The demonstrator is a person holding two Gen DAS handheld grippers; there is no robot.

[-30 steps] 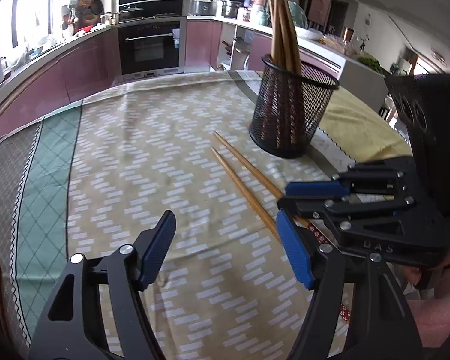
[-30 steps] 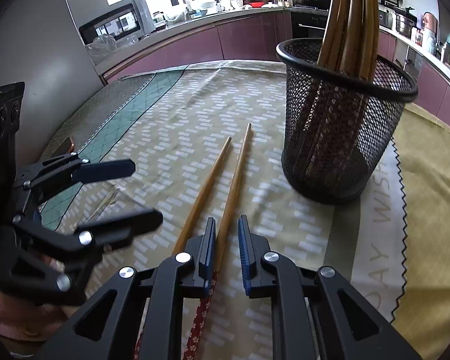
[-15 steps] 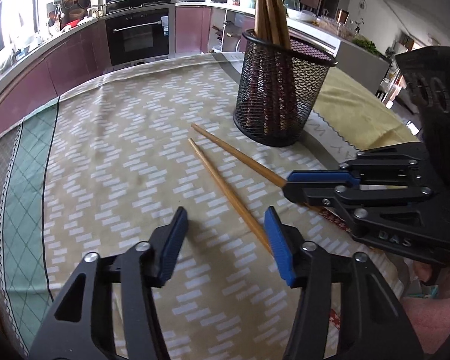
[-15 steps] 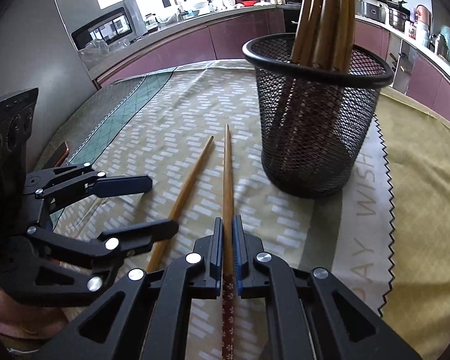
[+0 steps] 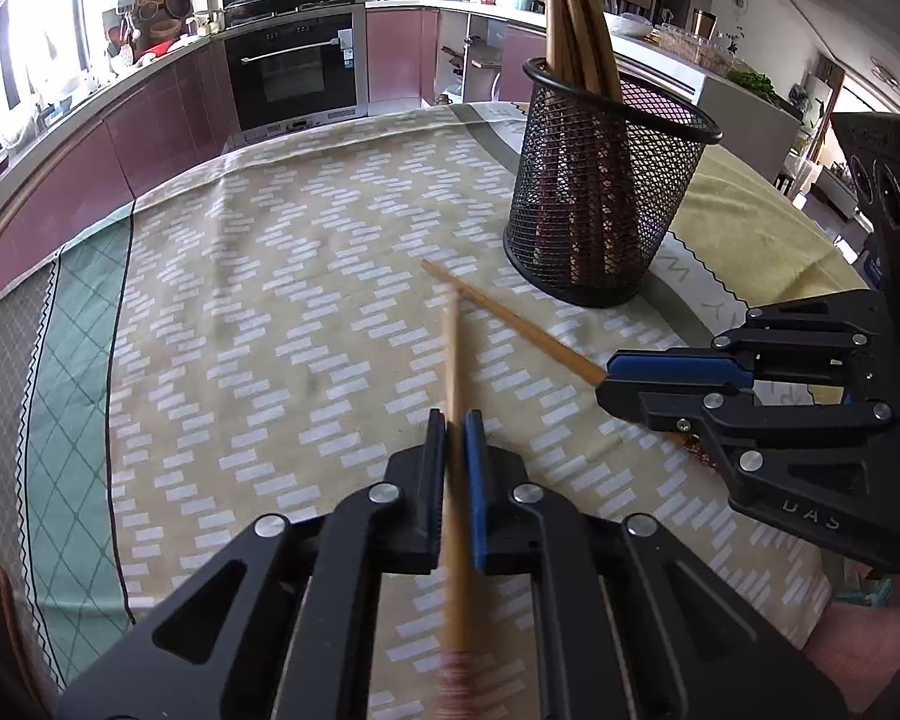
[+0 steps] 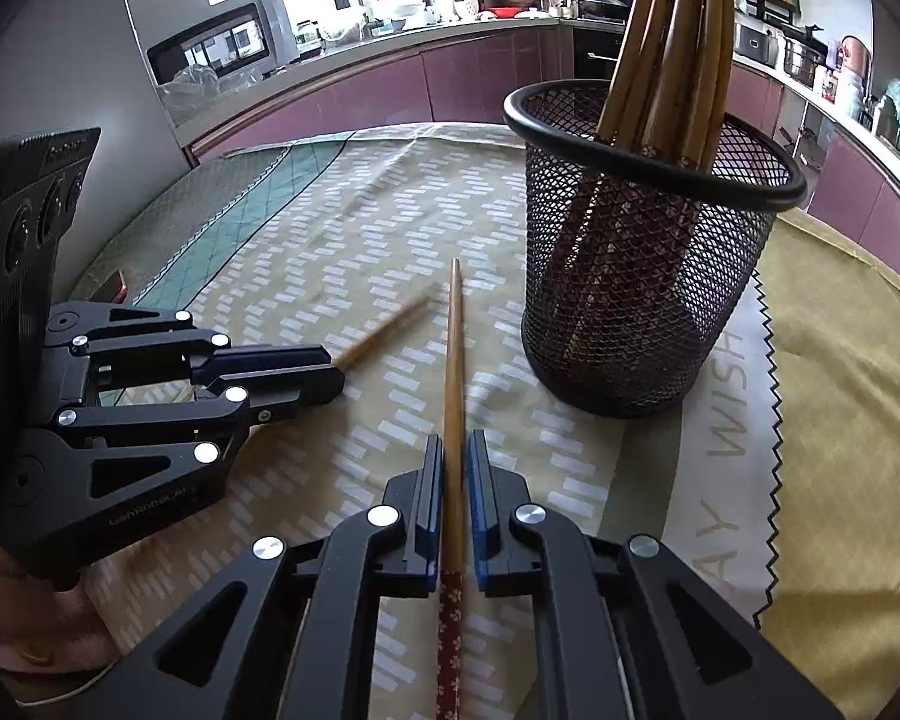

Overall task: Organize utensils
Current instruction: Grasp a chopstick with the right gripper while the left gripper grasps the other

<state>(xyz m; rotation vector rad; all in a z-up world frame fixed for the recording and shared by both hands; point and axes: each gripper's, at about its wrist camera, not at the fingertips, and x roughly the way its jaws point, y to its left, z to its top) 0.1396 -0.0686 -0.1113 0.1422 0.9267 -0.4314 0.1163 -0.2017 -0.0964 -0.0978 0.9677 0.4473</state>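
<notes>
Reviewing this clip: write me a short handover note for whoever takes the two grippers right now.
Left gripper: its jaws have just closed on the left chopstick, which shows blurred between the pads.
Right gripper: shut on the right chopstick, gripped near its patterned end, tip toward the holder.
Mesh holder: upright on the tablecloth, ahead and to the right, already holding a bunch of chopsticks.
Done: both loose chopsticks are gripped, one per gripper.
Left: lift each one and drop it into the holder; neither is in yet.
</notes>
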